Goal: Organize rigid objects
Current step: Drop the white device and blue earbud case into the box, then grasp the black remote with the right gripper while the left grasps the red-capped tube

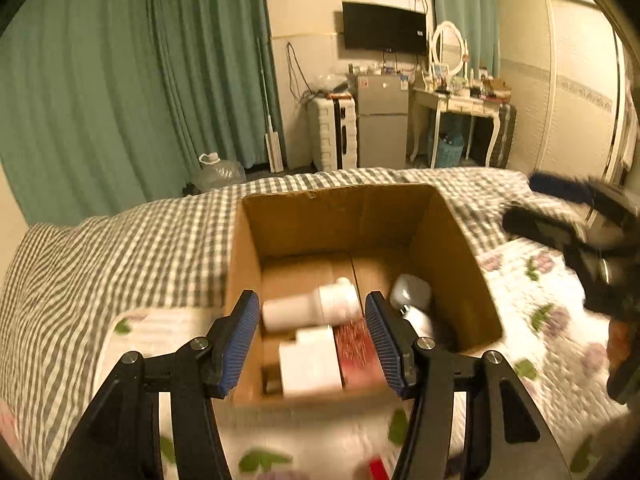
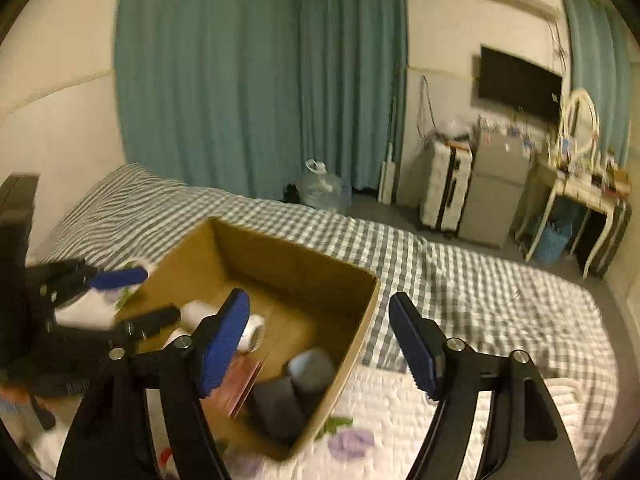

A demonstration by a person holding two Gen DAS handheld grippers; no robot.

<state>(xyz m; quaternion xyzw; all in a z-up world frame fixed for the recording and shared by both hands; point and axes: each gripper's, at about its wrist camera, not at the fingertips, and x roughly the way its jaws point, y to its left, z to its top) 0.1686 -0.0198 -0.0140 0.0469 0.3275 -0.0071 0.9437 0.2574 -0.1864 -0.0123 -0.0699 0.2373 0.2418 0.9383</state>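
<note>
1. The bed (image 1: 120, 248) is carrying a cardboard box (image 1: 344, 220), which is sitting on the checked and flowered covers.
2. Inside the box are lying a white bottle (image 1: 308, 306), a white carton (image 1: 310, 364) and a red packet (image 1: 356, 352); no writing is readable.
3. The left claw (image 1: 312, 336) is hanging released over them, holding nothing.
4. The right claw (image 2: 320, 344) is gaping empty across the box's right wall.
</note>
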